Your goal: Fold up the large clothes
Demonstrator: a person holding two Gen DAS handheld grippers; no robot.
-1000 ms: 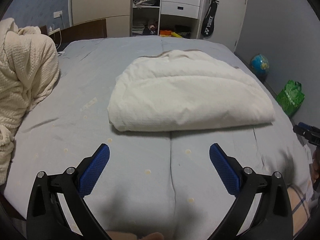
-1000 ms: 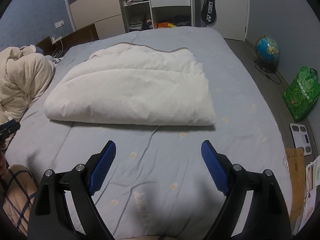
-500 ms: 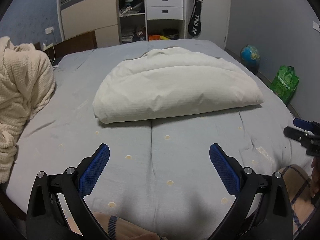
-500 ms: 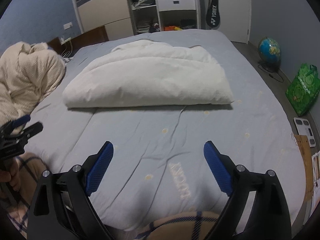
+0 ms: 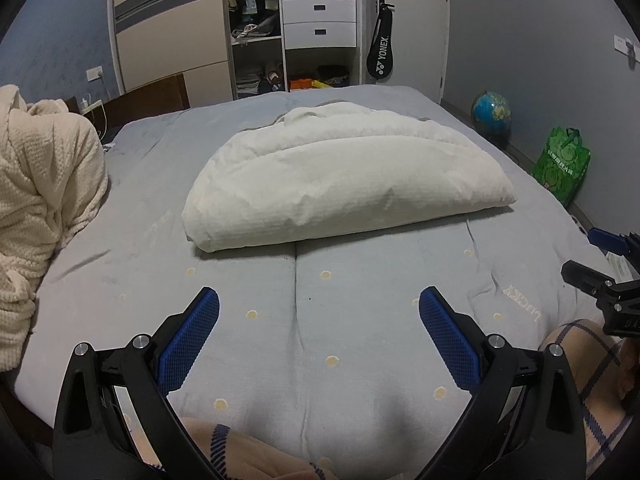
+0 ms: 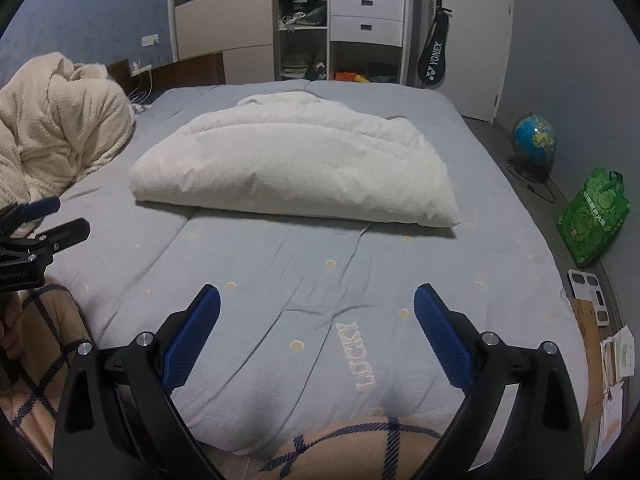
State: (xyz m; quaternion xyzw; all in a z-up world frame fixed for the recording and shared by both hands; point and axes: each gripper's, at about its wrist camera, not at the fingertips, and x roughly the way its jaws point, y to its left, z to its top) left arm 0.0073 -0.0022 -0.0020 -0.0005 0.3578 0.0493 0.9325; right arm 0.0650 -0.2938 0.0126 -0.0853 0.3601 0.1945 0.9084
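Left gripper (image 5: 319, 306): seen at the bottom of the left wrist view with its blue-padded fingers (image 5: 192, 334) spread wide; nothing is held between them. It is also seen at the left edge of the right wrist view (image 6: 48, 220), where its tips likewise stand apart.

Right gripper (image 6: 316, 304): shown at the bottom of the right wrist view, fingers spread wide and empty, held above the near part of the bed. Its tips are also caught at the right edge of the left wrist view (image 5: 592, 254).

White folded quilt (image 5: 344, 176): laid in the centre of the frame on the bed, folded into a thick bundle with its rounded fold facing the grippers; well apart from both. It is probably a duvet, though the fabric is too soft in detail to be sure.

Grey bed cover (image 5: 360, 320): spread under the quilt, dotted with pale spots; the word "LUCKY" (image 6: 358, 354) is read near the lower middle of the right wrist view.

Cream knitted blanket (image 5: 44, 184): heaped at the left edge of the frame, apart from the quilt.

Globe (image 6: 534, 140): placed on the floor at the right.

Green bag (image 6: 596, 220): set on the floor below the globe in the frame.
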